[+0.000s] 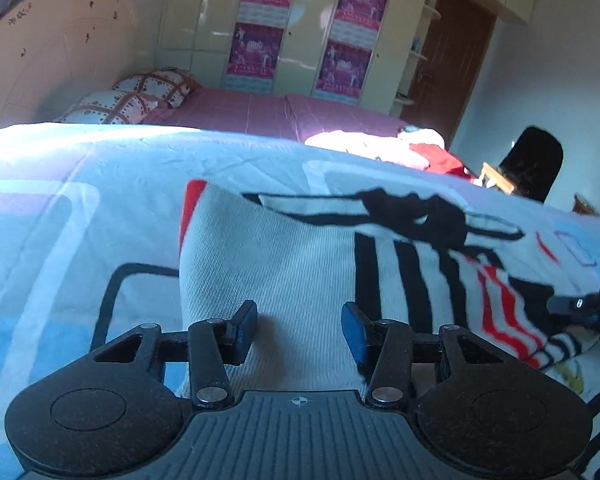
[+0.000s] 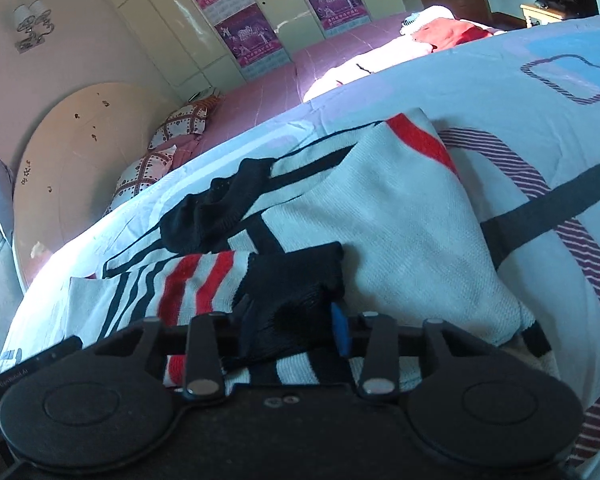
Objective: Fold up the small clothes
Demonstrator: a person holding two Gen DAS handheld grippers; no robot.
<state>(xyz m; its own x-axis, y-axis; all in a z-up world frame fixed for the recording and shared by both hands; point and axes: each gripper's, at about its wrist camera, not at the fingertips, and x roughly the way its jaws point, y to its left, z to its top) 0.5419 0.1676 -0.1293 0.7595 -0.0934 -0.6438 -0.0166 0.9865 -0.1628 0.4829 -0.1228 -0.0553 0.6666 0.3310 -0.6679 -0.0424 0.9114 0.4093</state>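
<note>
A small white knit sweater [image 1: 284, 264] with black and red stripes lies on a light blue patterned quilt [image 1: 80, 184]. My left gripper [image 1: 299, 330] is open, its jaws standing either side of the sweater's white body near its hem. My right gripper [image 2: 290, 330] is shut on the sweater's black sleeve cuff [image 2: 296, 280], with the red-striped sleeve [image 2: 196, 284] bunched to its left. The white body [image 2: 400, 220] and black collar [image 2: 220, 208] lie beyond. The right gripper's tip shows at the right edge of the left wrist view [image 1: 588, 306].
Beyond the quilt a pink bed [image 1: 260, 114] holds patterned pillows [image 1: 140, 96] and a pile of white and red clothes [image 1: 412, 148]. A wardrobe with posters [image 1: 308, 28], a brown door [image 1: 452, 56] and a dark chair [image 1: 532, 164] stand behind.
</note>
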